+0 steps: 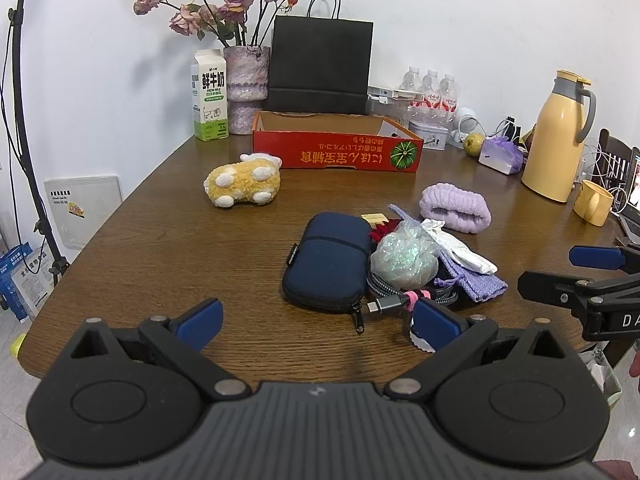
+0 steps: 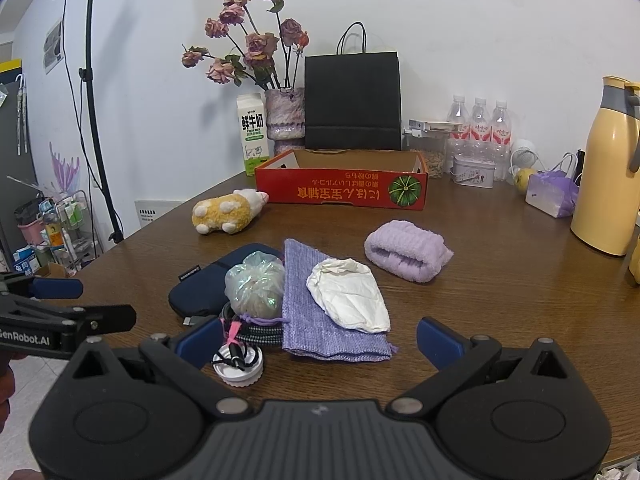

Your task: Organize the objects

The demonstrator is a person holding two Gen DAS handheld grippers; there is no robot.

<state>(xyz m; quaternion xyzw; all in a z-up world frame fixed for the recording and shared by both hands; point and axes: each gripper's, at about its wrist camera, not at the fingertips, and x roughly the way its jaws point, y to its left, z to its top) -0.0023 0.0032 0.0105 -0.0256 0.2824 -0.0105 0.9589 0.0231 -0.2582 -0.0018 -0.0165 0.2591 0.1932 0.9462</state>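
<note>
A pile of small items lies mid-table: a navy zip pouch [image 1: 326, 262], an iridescent mesh ball in a clear bag [image 1: 404, 258], a white cloth [image 2: 348, 294] on a lilac knit pouch [image 2: 316, 320], a braided cable [image 2: 260, 334] and a white cap [image 2: 238, 368]. A rolled lilac towel [image 2: 408, 250] lies to the right. A yellow plush toy [image 1: 242, 186] rests near the open red cardboard box [image 1: 336, 152]. My left gripper [image 1: 316, 322] is open, close to the pouch's near end. Over the pile's near edge my right gripper [image 2: 320, 342] hangs open, holding nothing.
Along the back wall stand a milk carton [image 1: 209, 96], a vase of dried roses [image 1: 246, 88], a black paper bag [image 1: 320, 66], water bottles [image 1: 430, 88] and a yellow thermos [image 1: 558, 140]. A yellow mug [image 1: 592, 202] sits far right. A light stand [image 2: 94, 100] rises left.
</note>
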